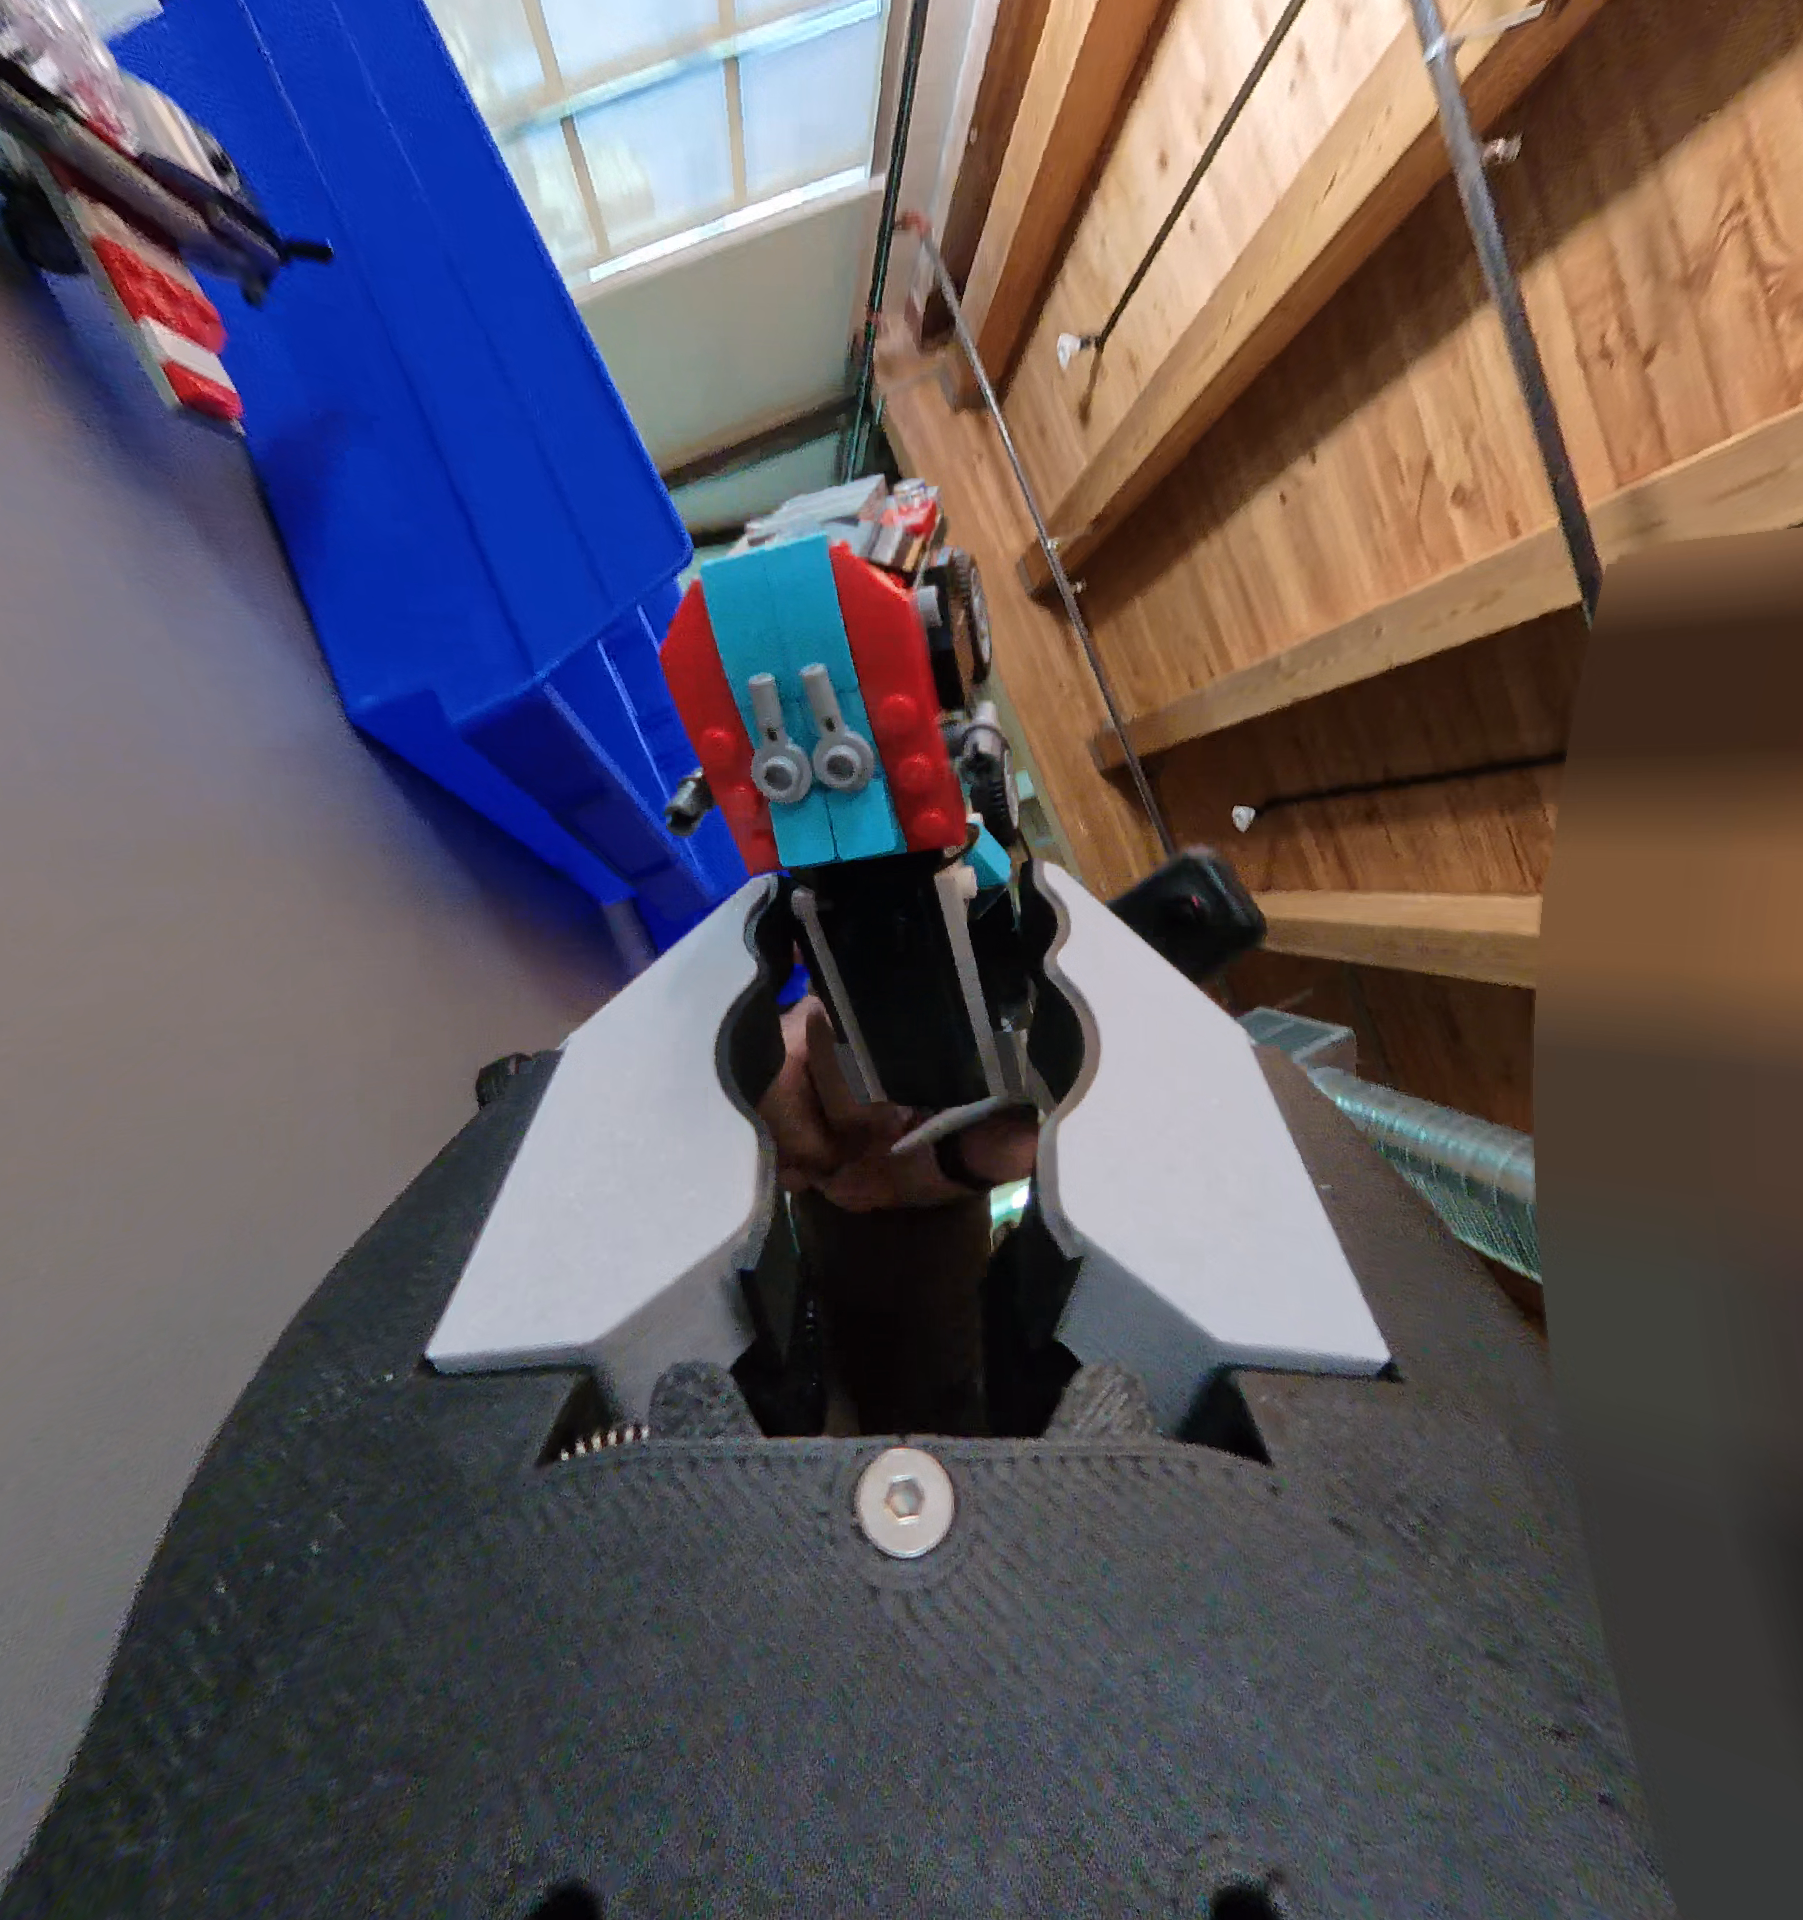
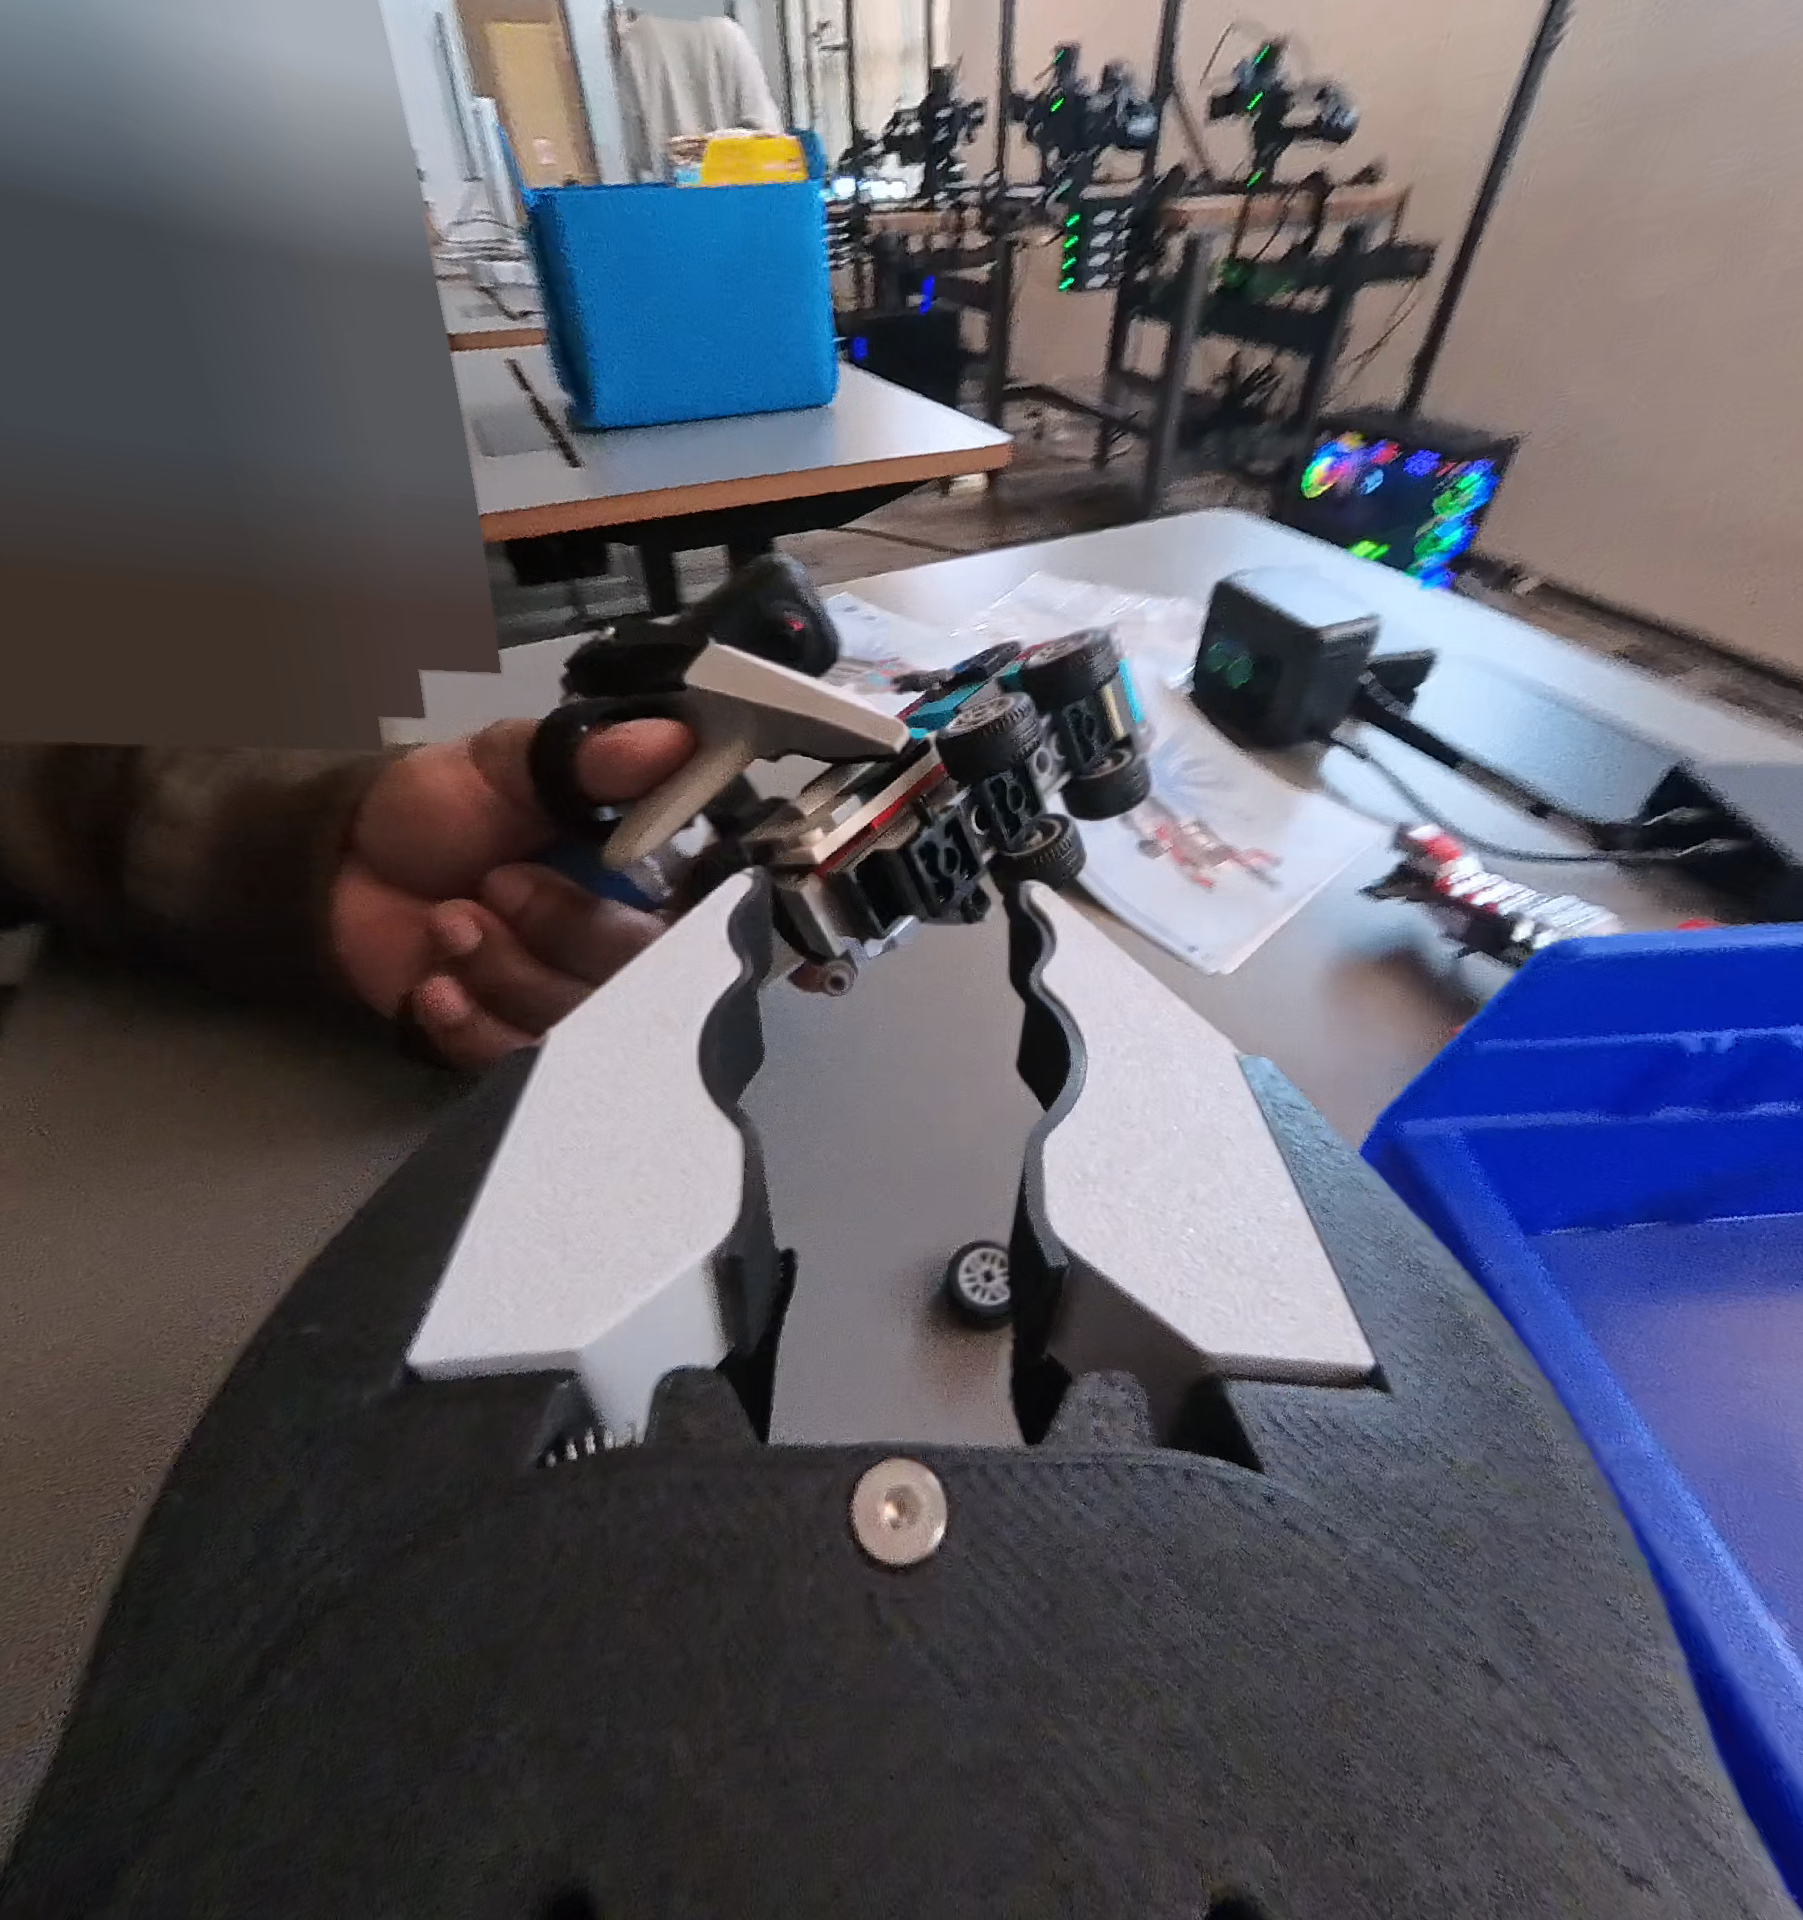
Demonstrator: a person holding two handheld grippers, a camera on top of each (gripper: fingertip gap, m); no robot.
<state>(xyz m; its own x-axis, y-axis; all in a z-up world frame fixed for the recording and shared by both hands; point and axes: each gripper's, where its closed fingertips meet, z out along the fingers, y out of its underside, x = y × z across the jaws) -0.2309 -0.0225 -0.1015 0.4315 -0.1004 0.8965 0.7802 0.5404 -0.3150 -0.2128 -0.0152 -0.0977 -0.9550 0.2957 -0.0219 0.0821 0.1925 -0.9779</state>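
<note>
While seen from the left wrist, left hand-held gripper [image 1: 902, 935] clenched on a toy car [image 1: 809, 717], blue bin [image 1: 440, 436] beside; from the right wrist, right hand-held gripper [image 2: 881, 914] spread apart, car's end between its fingertips, loose wheel [image 2: 980, 1280] on the surface [image 2: 1323, 997].

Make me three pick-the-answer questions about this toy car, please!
1. Where is the loose wheel? A) in a blue bin B) on the table C) on a shelf
2. What colour is the middle stripe on the toy brick car? A) turquoise B) yellow C) purple
3. The toy brick car is: A) lying on the table B) inside a bin C) held up by the left gripper

Answers: B, the wheel lies on the table; A, turquoise runs between red sides; C, the fingers clamp it in the air.
</note>
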